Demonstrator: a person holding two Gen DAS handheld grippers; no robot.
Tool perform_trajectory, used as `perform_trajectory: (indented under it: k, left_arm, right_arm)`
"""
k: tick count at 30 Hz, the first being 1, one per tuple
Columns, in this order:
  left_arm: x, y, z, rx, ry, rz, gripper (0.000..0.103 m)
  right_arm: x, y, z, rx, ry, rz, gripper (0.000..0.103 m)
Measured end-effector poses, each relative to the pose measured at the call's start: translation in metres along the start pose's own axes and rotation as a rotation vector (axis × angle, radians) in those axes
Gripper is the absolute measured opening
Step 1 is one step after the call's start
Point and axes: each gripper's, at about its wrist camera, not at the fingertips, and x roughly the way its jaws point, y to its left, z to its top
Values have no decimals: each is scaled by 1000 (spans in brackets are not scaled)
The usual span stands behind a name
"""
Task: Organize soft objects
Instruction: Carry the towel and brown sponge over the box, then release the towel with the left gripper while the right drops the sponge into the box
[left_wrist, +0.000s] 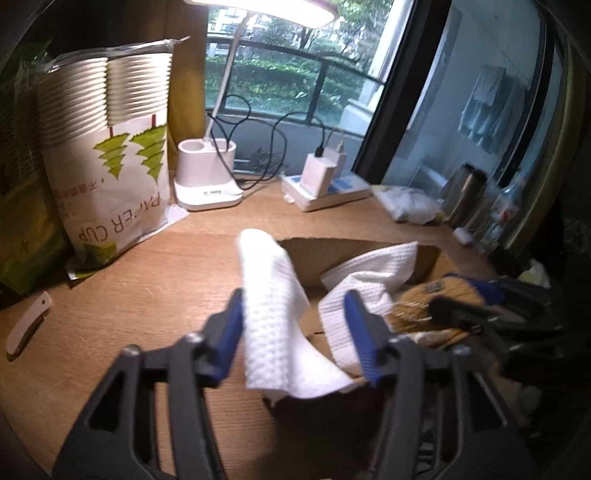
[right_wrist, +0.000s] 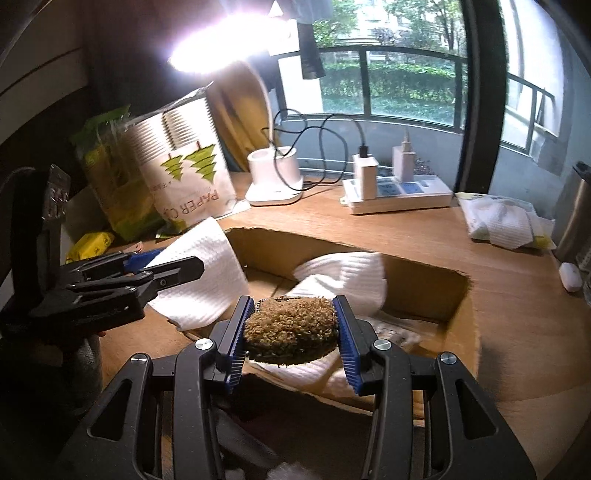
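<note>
The brown fuzzy soft object (right_wrist: 290, 329) sits between both blue pads of the right claw (right_wrist: 291, 338), which is closed on it and holds it above the open cardboard box (right_wrist: 424, 284). A white waffle cloth (right_wrist: 347, 280) lies inside the box. Another white waffle cloth (left_wrist: 275, 314) drapes over the box's left wall, between the fingers of the left claw (left_wrist: 295, 332); this claw stands wide, and only its left pad (left_wrist: 229, 328) seems to touch the cloth. The box rests on the wooden bench (left_wrist: 147, 280), and a paper cup bag (left_wrist: 110, 147) stands toward its far left corner.
</note>
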Motion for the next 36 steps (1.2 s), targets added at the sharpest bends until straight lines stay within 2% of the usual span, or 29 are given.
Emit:
perform_trajectory:
  k: [8, 12, 21, 25, 30, 36]
  left_arm:
    - [5, -11, 2, 38, 18, -125, 63]
    - [10, -23, 2, 75, 42, -144, 73]
    - [21, -40, -1, 114, 87, -120, 81]
    - [15, -44, -5, 118, 84, -88, 81]
    - [4, -35, -11, 150, 70, -19, 82]
    - [7, -18, -23, 144, 89, -39, 82]
  right_arm:
    - [13, 17, 5, -14, 17, 5, 46]
    - [10, 10, 4, 2, 13, -9, 46]
    - [-3, -15, -4, 51, -19, -15, 46]
    - [-10, -24, -6, 70, -39, 4, 46]
    - [-12, -19, -4, 60, -53, 41, 46]
    - [-2, 7, 5, 25, -56, 93, 46]
